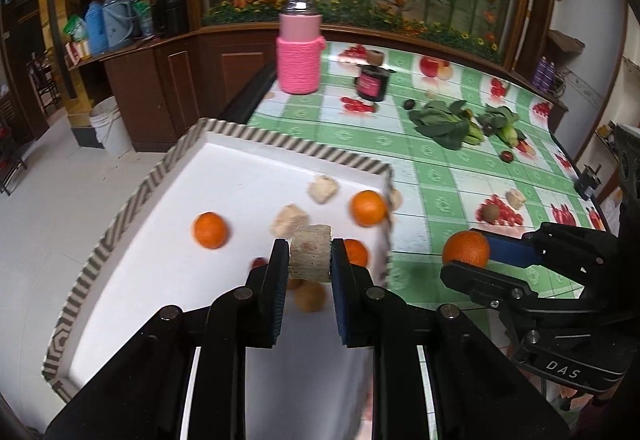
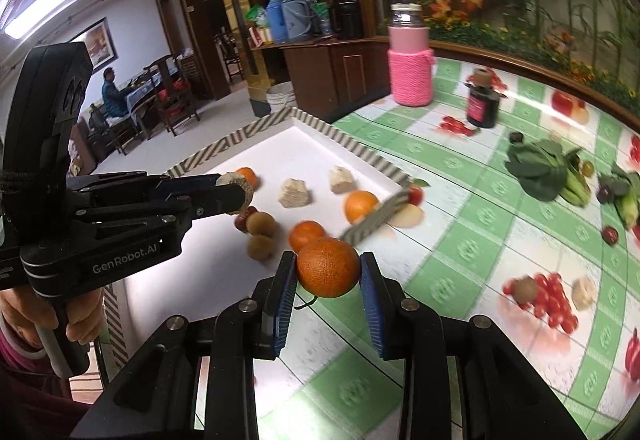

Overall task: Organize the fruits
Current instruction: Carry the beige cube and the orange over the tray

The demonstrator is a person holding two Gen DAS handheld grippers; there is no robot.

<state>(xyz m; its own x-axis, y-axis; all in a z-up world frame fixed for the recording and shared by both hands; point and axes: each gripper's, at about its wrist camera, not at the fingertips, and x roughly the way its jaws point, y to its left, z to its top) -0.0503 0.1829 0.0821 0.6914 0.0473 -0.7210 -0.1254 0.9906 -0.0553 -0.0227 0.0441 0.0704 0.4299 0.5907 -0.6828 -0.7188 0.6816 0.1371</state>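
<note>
The left gripper (image 1: 310, 260) pinches a pale cork-like chunk (image 1: 311, 254) over the white tray (image 1: 224, 176); the right gripper (image 2: 328, 272) clamps an orange (image 2: 328, 267) just beside the tray's right edge.

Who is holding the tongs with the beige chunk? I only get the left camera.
Observer: A person's hand grips the handle of the left tongs.
Operator: What lies hidden under the beige chunk?
Observer: Two round brown fruits and a small red fruit, in the tray.
Operator: And the orange beside me?
Observer: The right tongs pinch it from both sides; a green stem pokes out beneath.
</note>
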